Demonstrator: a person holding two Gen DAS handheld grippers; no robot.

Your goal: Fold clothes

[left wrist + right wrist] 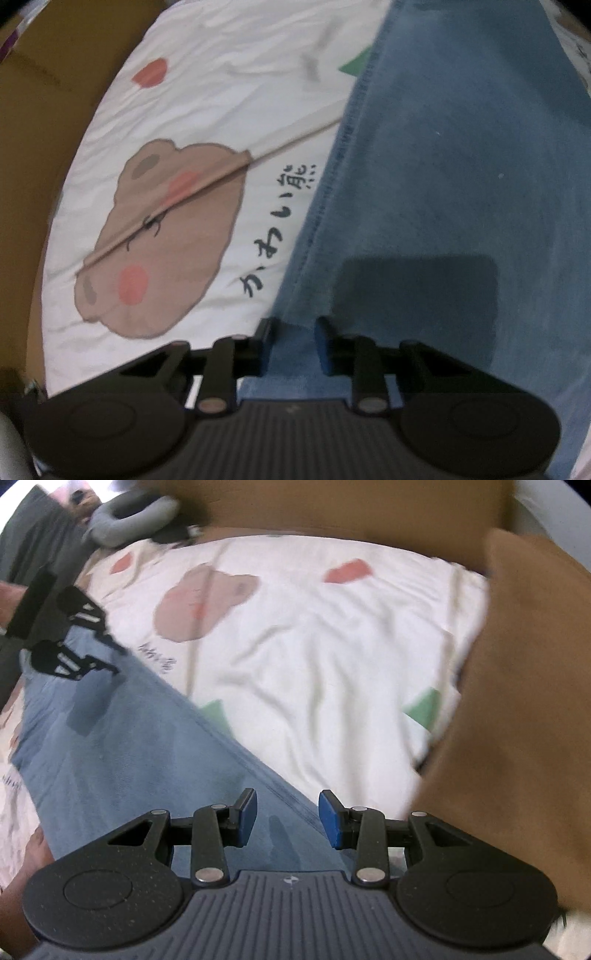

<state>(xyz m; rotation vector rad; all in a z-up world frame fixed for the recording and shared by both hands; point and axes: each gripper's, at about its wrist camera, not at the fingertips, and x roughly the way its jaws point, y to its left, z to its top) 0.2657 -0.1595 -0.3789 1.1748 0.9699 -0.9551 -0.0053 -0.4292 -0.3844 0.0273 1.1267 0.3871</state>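
Observation:
Blue jeans (443,166) lie flat on a white bedsheet (207,92) printed with a brown bear. My left gripper (295,334) points down at the near left edge of the denim. Its jaws stand narrow, a strip of the denim edge lies between the fingers, and I see no fabric bunched or lifted. In the right wrist view the same jeans (129,746) run diagonally, with the left gripper (118,661) over their far end. My right gripper (288,816) hovers open over the stitched side seam with nothing pinched.
A brown cardboard-like surface (37,147) borders the bed on the left, and it (517,701) wraps the right and far side in the right wrist view. A grey stuffed object (129,520) and dark fabric (33,546) lie at the far left.

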